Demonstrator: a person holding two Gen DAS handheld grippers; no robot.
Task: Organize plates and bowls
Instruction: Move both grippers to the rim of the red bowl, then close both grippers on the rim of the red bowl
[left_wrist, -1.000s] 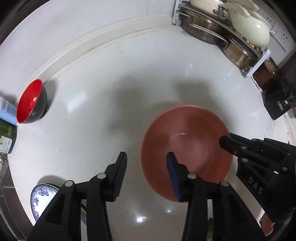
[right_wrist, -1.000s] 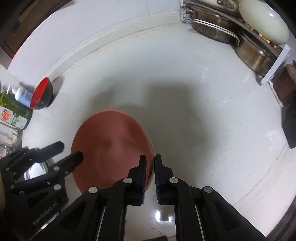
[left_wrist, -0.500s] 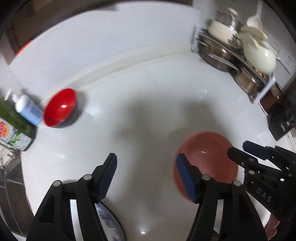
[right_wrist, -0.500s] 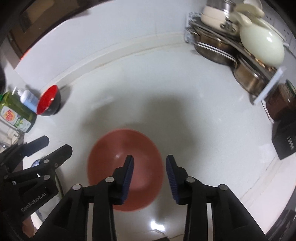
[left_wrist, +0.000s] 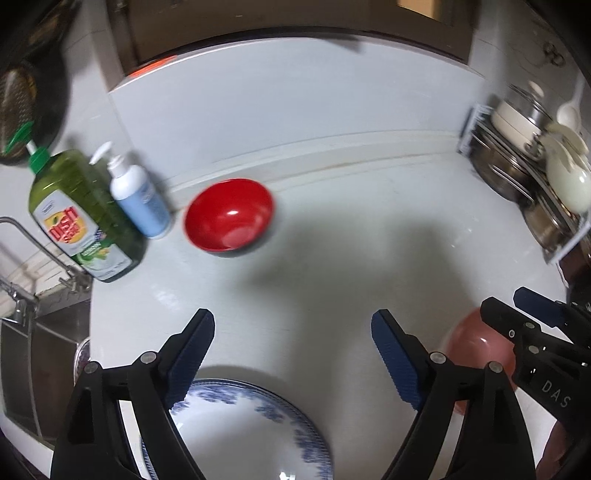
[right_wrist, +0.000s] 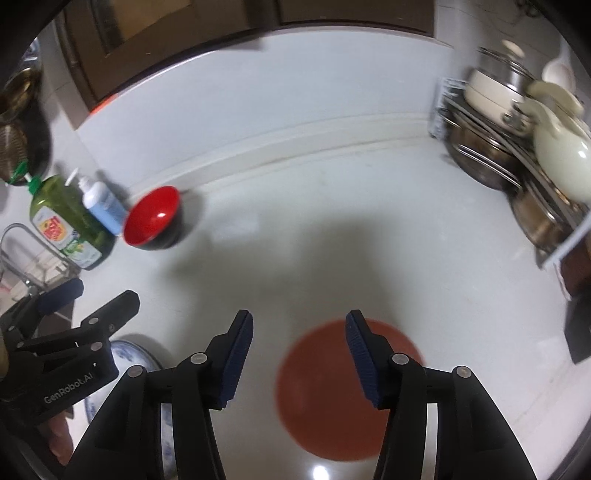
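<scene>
1. Right, my left tongs (left_wrist: 291, 354) are spreading wide with nothing between the blue pads; only bare counter (left_wrist: 332, 258) shows in the gap.
2. My right tongs (right_wrist: 299, 360) are opening too, about halfway, and they grip nothing. The pink bowl (right_wrist: 317, 391) sits on the counter just below and ahead of them, pads clear of it.
3. Off my left tongs, the blue-patterned plate (left_wrist: 243, 417) lies directly under the tips.
4. The red bowl (left_wrist: 229, 218) stands well ahead and a touch left, next to the soap bottles (left_wrist: 81, 218).
5. My call: the left tongs are nearer to plate and red bowl, so the next pick looks theirs. Both are round, so approach angle hardly matters.
</scene>
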